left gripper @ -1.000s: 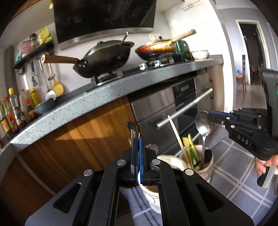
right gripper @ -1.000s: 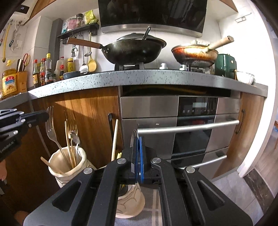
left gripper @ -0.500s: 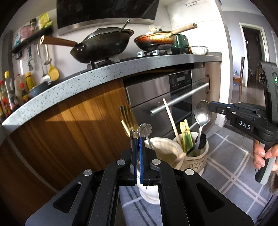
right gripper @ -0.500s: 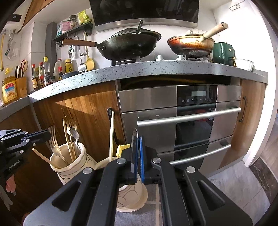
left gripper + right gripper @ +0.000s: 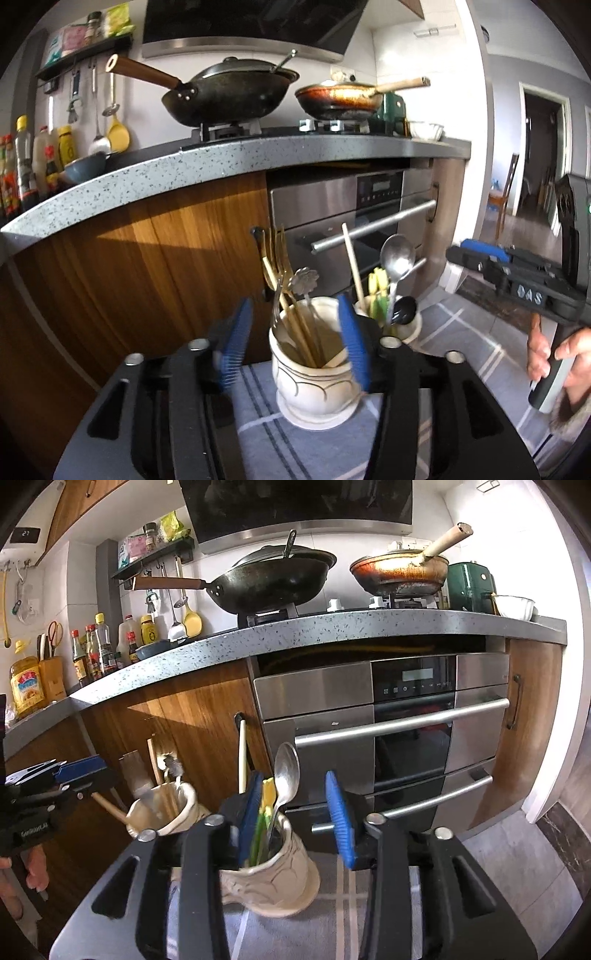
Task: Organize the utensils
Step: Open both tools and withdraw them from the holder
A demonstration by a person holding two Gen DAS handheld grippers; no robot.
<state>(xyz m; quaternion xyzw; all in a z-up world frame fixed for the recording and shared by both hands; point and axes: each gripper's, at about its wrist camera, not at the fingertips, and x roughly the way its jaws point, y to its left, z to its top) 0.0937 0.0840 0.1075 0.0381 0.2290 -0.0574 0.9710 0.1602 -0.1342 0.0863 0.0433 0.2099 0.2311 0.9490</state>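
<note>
Two ceramic holders stand side by side on a striped cloth on the floor, just in front of the wooden cabinet and the oven, so each gripper has one within reach. The left gripper has its blue pads spread wide and holds nothing; its jaws frame the white holder, which keeps the gold forks and a flower-topped piece upright, apparently sorted by kind. The right gripper is likewise wide open and empty, lined up over the second holder, where the silver spoon, a pale chopstick and yellow-green pieces lean against the rim (the spoon's bowl stands up between the pads without touching them, as far as can be told). Both seem poised to pick something out or to have just let go; which cannot be told.
</note>
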